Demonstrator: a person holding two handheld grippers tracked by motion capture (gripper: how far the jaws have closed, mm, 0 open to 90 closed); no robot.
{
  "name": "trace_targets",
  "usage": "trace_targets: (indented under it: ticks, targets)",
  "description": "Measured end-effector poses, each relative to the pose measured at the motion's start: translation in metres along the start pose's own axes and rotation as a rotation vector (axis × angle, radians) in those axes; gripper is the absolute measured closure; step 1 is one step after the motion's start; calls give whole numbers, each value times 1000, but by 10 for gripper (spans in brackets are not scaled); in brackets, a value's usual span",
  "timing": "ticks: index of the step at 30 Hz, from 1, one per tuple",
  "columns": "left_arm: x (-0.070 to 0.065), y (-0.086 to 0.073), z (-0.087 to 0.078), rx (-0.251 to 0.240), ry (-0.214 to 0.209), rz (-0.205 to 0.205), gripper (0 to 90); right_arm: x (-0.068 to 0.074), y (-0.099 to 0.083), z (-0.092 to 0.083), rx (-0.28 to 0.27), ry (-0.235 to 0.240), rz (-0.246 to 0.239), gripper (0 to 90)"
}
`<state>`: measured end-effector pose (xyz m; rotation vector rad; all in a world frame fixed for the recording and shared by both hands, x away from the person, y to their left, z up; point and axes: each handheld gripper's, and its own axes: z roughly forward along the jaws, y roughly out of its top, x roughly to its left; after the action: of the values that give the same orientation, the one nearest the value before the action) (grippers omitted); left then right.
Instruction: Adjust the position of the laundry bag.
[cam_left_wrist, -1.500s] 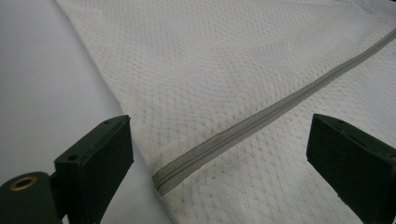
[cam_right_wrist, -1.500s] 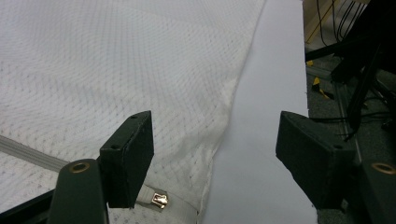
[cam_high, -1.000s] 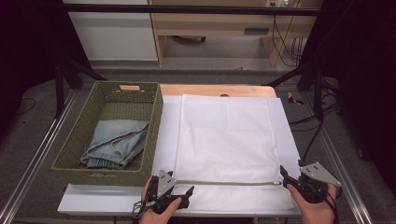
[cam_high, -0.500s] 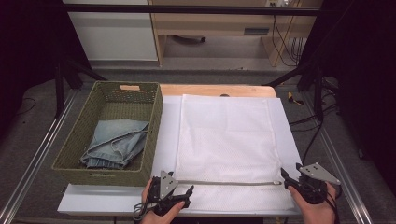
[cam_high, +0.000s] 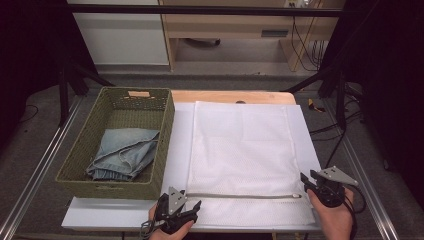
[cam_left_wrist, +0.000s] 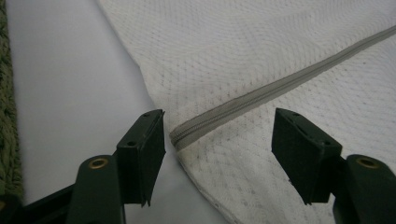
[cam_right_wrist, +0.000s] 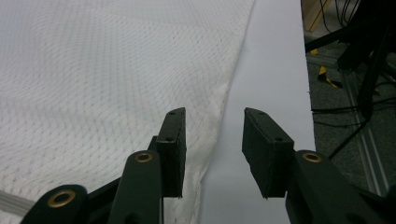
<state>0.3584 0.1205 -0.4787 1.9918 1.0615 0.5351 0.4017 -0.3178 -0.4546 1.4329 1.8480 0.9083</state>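
Nearest, at the front table edge: left gripper (cam_high: 192, 209), black two-jaw tool in a hand, jaws apart at a middling gap and just been closing, straddling the near-left corner of the white mesh laundry bag (cam_high: 245, 160) where the grey zipper (cam_high: 242, 196) ends; mesh and zipper end between the pads in the left gripper view (cam_left_wrist: 219, 135), pads not yet pressing. At the same depth on the other side: right gripper (cam_high: 306, 181), grey three-cornered plate on top, jaws narrowed to a smaller gap and likewise just been closing, set over the bag's near-right edge; in the right gripper view (cam_right_wrist: 214, 149) bag edge (cam_right_wrist: 116, 84) lying just by the left pad, gap itself mostly over bare white table sheet (cam_right_wrist: 275, 70), no grip seen. Zipper running level across the bag's near end from one gripper towards the other. Farther: bag spread flat on the white sheet (cam_high: 180, 130), reaching towards the far wooden table edge (cam_high: 225, 96). Left of the bag, just beside it: green woven rectangular basket (cam_high: 165, 135) holding folded light-blue denim jeans (cam_high: 125, 152). Beyond: grey floor and black stand legs (cam_high: 330, 75).
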Motion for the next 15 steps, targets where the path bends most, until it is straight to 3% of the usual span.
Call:
trace_targets:
  ticks: [1, 3, 5, 9, 15]
  targets:
    - [3, -2, 2, 5, 1, -12, 381, -3, 1, 3, 3, 12, 34, 586]
    - [4, -3, 2, 4, 1, -18, 400, -5, 2, 5, -3, 15, 51, 581]
    - [5, -4, 1, -23, 27, -16, 452, -11, 3, 8, -19, 14, 90, 565]
    - [3, -4, 2, -11, 16, -1, 446, -13, 4, 14, 4, 20, 98, 544]
    - [7, -7, 9, 3, 4, -53, 406, -8, 4, 25, 58, 58, 89, 530]
